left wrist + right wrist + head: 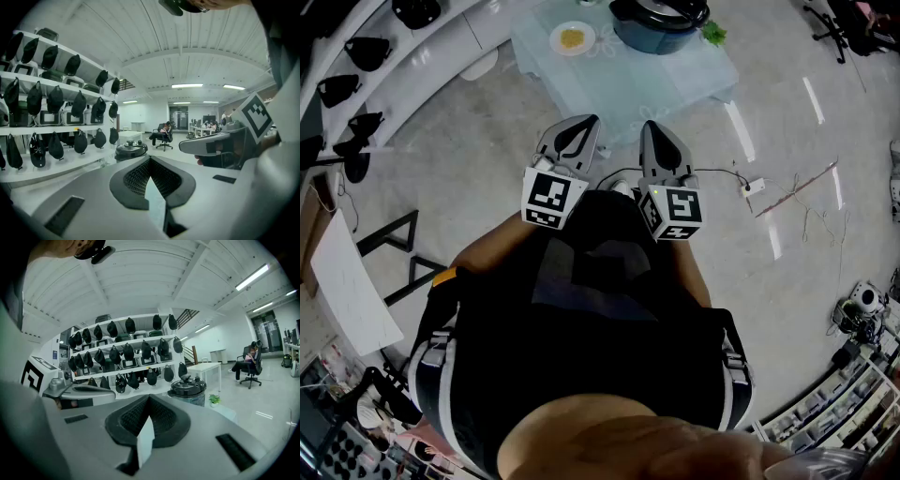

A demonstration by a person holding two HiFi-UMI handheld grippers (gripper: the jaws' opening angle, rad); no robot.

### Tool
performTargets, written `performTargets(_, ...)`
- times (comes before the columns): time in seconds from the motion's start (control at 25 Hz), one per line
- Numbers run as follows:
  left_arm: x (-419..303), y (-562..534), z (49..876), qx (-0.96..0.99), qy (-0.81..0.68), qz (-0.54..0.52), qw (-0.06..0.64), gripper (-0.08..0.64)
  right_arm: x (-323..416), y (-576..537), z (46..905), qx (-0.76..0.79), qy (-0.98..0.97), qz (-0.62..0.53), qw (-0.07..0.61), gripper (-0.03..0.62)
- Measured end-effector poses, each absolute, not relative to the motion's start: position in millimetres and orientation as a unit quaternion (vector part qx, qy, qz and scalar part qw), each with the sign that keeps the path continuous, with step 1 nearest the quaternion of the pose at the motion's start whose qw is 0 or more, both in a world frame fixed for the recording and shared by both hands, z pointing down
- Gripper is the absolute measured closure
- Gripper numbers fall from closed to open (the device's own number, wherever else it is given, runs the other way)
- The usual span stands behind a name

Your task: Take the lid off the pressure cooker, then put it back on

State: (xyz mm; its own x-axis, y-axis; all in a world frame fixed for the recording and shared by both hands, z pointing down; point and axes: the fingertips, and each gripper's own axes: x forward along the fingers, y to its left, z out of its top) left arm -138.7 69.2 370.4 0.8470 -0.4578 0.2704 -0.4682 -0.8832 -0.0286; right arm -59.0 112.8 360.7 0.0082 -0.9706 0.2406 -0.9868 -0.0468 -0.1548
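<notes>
The dark pressure cooker [659, 22] stands with its lid on at the far side of a pale glass table [628, 84], well ahead of both grippers. It shows beyond the jaws in the left gripper view [131, 149] and the right gripper view [187, 388]. My left gripper [589, 122] and right gripper [649, 127] are held side by side close to the body, above the floor and short of the table. Both are shut with nothing between the jaws [150, 159] [149, 397]. Each gripper sees the other beside it: the right gripper [212, 144], the left gripper [78, 393].
A plate of yellow food [572, 38] and a small green plant [713, 34] sit on the table beside the cooker. Shelves of dark hanging gear [352, 70] curve along the left. A power strip with cables [753, 187] lies on the floor to the right. A person sits on an office chair [250, 364] far off.
</notes>
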Motion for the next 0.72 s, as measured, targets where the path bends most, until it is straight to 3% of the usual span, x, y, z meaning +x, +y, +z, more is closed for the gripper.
performTargets(0.72, -93, 83, 368, 0.955, -0.262, 0.138, 0.014, 0.554, -12, 123, 367, 0.699, -0.698, 0.152, 0.036, 0.577)
